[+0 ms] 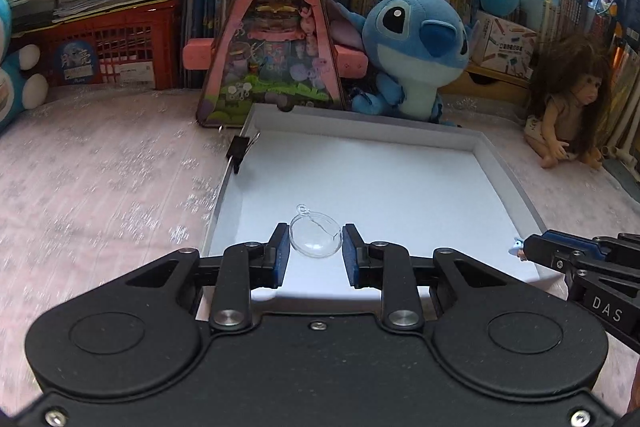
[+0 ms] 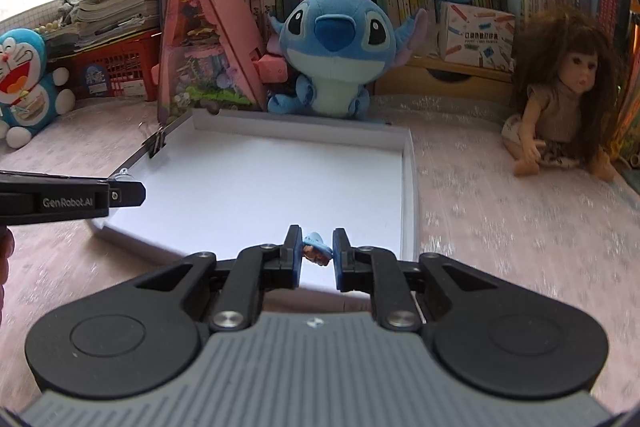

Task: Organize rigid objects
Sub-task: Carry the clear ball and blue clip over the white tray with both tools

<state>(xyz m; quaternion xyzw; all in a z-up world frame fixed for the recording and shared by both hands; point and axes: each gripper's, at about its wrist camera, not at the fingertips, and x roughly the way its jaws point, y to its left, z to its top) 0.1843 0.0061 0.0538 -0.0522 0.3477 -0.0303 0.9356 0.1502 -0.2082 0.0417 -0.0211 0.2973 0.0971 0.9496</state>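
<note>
My left gripper (image 1: 316, 241) is shut on a clear plastic dome (image 1: 316, 237) with a small hanging loop, held over the near end of a shallow white box lid (image 1: 400, 183). My right gripper (image 2: 317, 250) is shut on a tiny blue figurine (image 2: 316, 249), hovering above the lid's near edge (image 2: 410, 195). From the left wrist view the right gripper (image 1: 524, 249) enters at the right with the figurine (image 1: 516, 247) poking out of its tip. In the right wrist view the left gripper (image 2: 138, 193) shows side-on at the left, with the dome's rim (image 2: 122, 174) just visible.
A black binder clip (image 1: 240, 151) is clamped on the lid's left wall. Behind the lid stand a pink triangular toy house (image 1: 276, 39) and a blue plush (image 1: 416, 47). A long-haired doll (image 2: 560, 99) sits at the right. A red crate (image 1: 108, 47), stacked books and a blue cat plush (image 2: 24, 75) fill the left.
</note>
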